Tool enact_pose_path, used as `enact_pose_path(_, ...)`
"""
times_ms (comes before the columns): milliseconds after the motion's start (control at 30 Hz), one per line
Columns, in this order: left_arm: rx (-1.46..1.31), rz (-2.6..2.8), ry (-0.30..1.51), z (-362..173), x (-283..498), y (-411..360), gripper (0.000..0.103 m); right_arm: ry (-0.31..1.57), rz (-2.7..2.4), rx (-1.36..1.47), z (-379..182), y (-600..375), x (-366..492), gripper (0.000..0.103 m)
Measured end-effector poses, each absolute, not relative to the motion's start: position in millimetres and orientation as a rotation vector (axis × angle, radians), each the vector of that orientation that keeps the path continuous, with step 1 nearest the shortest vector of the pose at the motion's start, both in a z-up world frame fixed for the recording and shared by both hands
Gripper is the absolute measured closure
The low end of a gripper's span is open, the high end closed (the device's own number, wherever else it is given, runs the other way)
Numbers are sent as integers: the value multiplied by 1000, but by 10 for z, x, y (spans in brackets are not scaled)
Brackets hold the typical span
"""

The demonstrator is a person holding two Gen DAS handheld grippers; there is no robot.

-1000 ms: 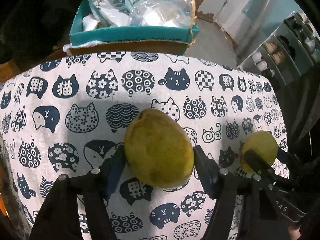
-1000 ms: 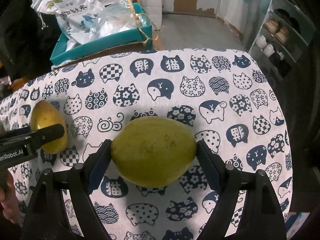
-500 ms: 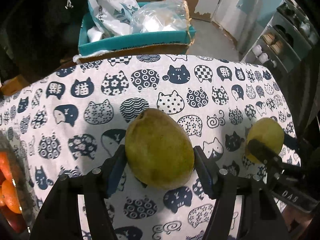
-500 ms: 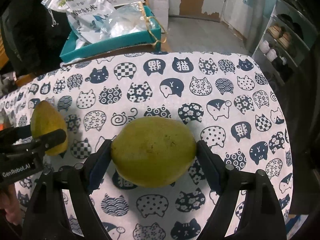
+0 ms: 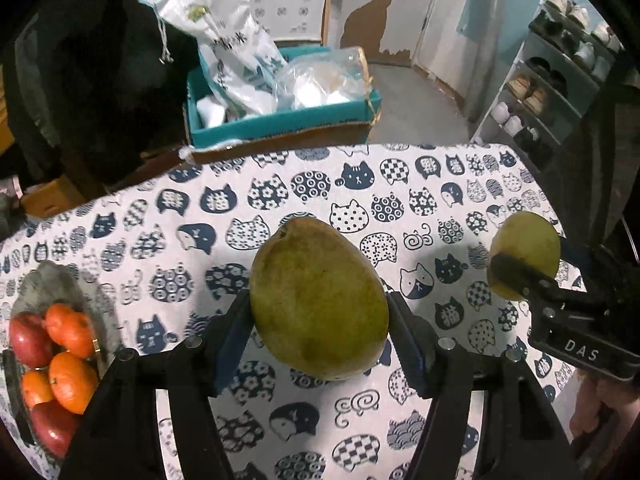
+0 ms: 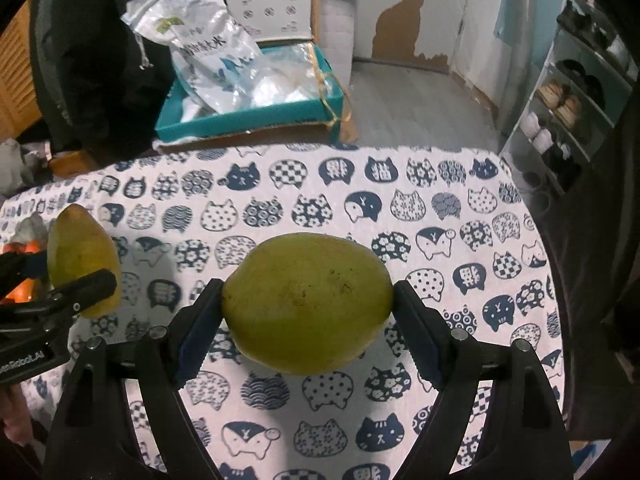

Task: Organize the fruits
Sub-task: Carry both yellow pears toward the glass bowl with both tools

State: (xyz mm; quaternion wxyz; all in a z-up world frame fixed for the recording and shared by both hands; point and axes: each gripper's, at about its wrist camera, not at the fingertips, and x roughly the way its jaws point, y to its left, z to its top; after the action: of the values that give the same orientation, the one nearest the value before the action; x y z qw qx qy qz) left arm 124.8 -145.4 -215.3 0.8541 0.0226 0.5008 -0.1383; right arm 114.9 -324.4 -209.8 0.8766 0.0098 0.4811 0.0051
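A green mango (image 5: 320, 304) hangs above the cat-print tablecloth (image 5: 192, 236), with my left gripper (image 5: 320, 320) shut on it at both sides. A second, rounder green mango (image 6: 308, 300) is clamped lengthwise in my right gripper (image 6: 310, 312), also off the cloth. Each wrist view shows the other gripper and its fruit at the edge: the right one's mango (image 5: 524, 248) at the right, the left one's mango (image 6: 80, 256) at the left. A glass bowl (image 5: 48, 280) with oranges (image 5: 68, 360) and red apples (image 5: 30, 344) sits at the table's left end.
Behind the table stands a teal box (image 5: 280, 122) stuffed with plastic bags. A shoe rack (image 5: 536, 92) lines the right wall. A dark garment hangs at the back left. A hand (image 5: 600, 408) grips the right tool's handle.
Both grippers have risen with their mangoes, so the cloth looks farther off. The bowl of oranges and apples has come into the left wrist view at the left.
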Motion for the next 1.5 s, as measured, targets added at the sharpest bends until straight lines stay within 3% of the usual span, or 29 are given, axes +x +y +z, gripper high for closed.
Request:
enact_pose_path(800,-1,-233,921,-1413,762,-649,35,869,185,-5,-1282,-2471,873,21)
enact_pose_path(1500,-72,-42,897,-1350,690,508,35,858,380,-56,-1181,-1300,1118,21)
